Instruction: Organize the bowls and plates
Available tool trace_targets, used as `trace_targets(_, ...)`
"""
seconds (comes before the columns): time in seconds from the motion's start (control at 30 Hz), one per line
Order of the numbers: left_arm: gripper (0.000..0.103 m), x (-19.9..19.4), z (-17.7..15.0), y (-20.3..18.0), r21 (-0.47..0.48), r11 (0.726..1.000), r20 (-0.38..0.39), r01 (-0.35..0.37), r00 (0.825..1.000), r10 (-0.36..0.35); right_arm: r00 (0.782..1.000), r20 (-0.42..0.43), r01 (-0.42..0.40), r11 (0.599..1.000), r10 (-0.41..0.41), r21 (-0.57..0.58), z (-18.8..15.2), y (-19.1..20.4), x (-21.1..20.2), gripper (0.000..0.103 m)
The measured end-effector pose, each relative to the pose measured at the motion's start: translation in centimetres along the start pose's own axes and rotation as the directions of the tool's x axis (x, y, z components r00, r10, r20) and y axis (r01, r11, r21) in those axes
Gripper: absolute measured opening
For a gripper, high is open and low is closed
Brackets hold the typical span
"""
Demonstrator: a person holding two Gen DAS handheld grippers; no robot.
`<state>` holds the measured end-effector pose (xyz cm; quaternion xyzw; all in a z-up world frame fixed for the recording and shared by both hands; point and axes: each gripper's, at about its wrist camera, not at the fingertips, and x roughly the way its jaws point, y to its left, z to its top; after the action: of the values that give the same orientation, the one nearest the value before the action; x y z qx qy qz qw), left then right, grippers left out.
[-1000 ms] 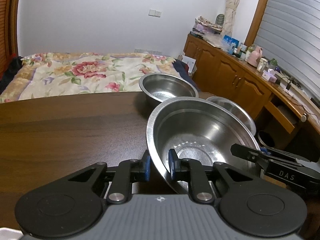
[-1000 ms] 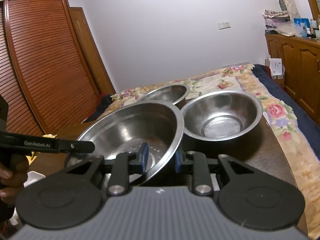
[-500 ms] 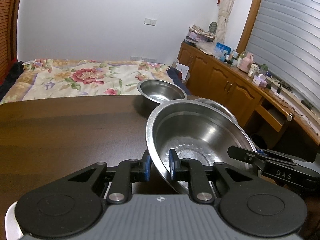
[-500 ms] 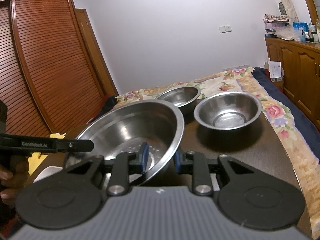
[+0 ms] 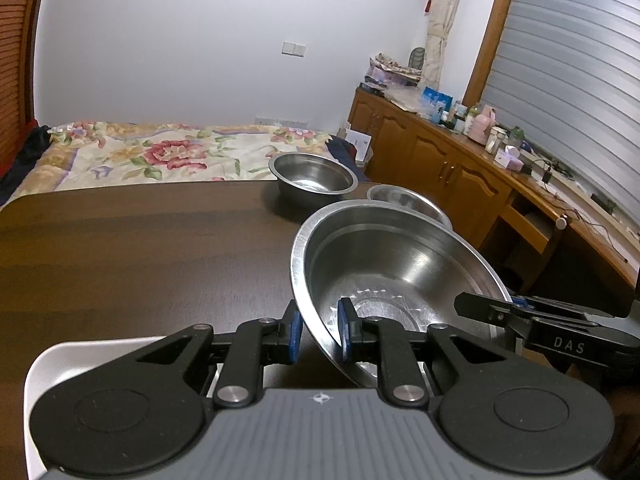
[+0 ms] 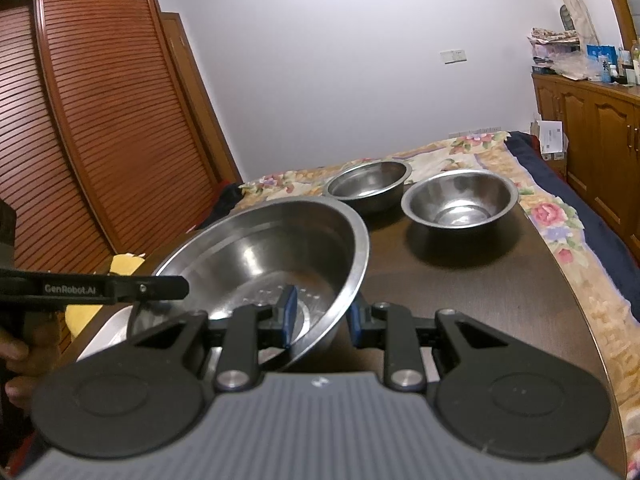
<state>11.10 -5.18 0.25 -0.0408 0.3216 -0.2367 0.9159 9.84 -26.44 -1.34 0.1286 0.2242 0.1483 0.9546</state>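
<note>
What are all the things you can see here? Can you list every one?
big steel bowl: one, silver, held tilted above the table, both grippers clamped on its rim
small steel bowls: two, silver, at the table's far end, one further back, one nearer the right edge
table: one, dark brown wood
white tray: one, near edge of the table, under the left gripper
bed cover: one, flowery, beyond the table
wardrobe: one, reddish-brown slatted doors, on the left
cabinets: one row, brown wood, along the right wall, bottles and boxes on top
yellow thing: one, past the table's left edge, cannot tell what
left gripper: black, blue pads
right gripper: black, blue pads
</note>
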Motion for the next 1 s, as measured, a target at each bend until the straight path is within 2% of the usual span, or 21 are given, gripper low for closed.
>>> trace_targets(0.17, 0.021, -0.9, -0.9, -0.4, 0.007, 1.000, 0.003, -0.012, 1.000, 0.012, 1.000, -0.011, -0.012, 1.000, 0.012, -0.009, -0.7, 0.4, -0.7, 0.028)
trace_targets(0.57, 0.023, -0.6, -3.7, 0.0, 0.007, 0.999, -0.051, -0.035, 0.998, 0.035, 0.998, -0.067, -0.014, 1.000, 0.013, -0.013, -2.7, 0.6, -0.3, 0.028)
trace_targets(1.0, 0.023, -0.2, -4.7, 0.2, 0.006, 0.999, -0.074, -0.035, 0.997, 0.036, 0.995, -0.094, -0.012, 1.000, 0.012, 0.002, -3.8, 0.5, -0.3, 0.028)
